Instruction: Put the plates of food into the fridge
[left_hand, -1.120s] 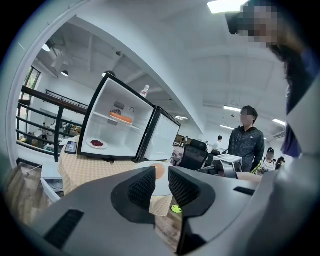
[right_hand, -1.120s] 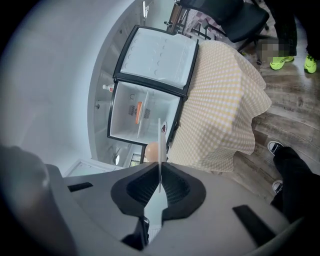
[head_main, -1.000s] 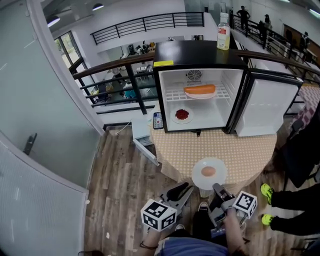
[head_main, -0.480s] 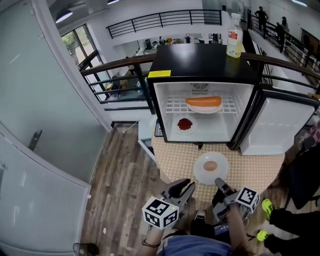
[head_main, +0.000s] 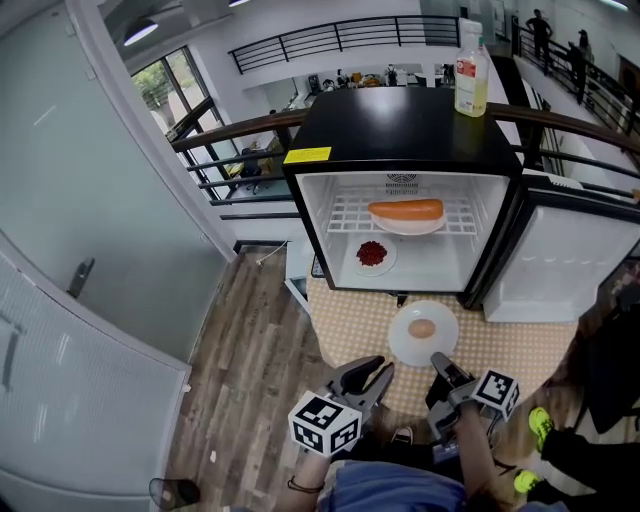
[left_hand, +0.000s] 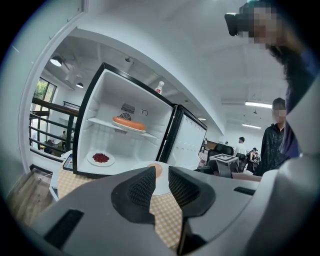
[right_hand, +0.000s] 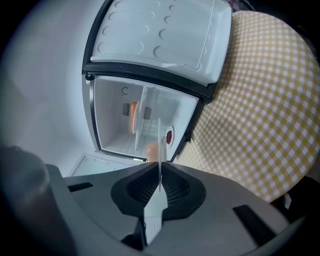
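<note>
A white plate (head_main: 423, 333) bearing a round orange-pink piece of food (head_main: 422, 328) hovers over the checkered table (head_main: 520, 340) in front of the open fridge (head_main: 400, 130). My right gripper (head_main: 440, 363) is shut on the plate's near rim; in the right gripper view the plate (right_hand: 159, 150) stands edge-on between the pads. My left gripper (head_main: 372, 372) is open and empty, left of the plate. In the left gripper view the plate (left_hand: 161, 184) shows beyond the jaws. Inside the fridge a plate with a long orange food (head_main: 406, 212) rests on the shelf and a plate of red food (head_main: 372, 255) on the floor.
The fridge door (head_main: 565, 260) stands open to the right. A bottle (head_main: 471, 82) stands on the fridge top. A phone (head_main: 317, 265) lies at the fridge's left corner. A railing runs behind the fridge. A person's bright shoe (head_main: 530, 480) is at lower right.
The head view has drawn nearer to the fridge. My right gripper and its plate have moved slightly toward the fridge opening; the left gripper has kept alongside, still open.
</note>
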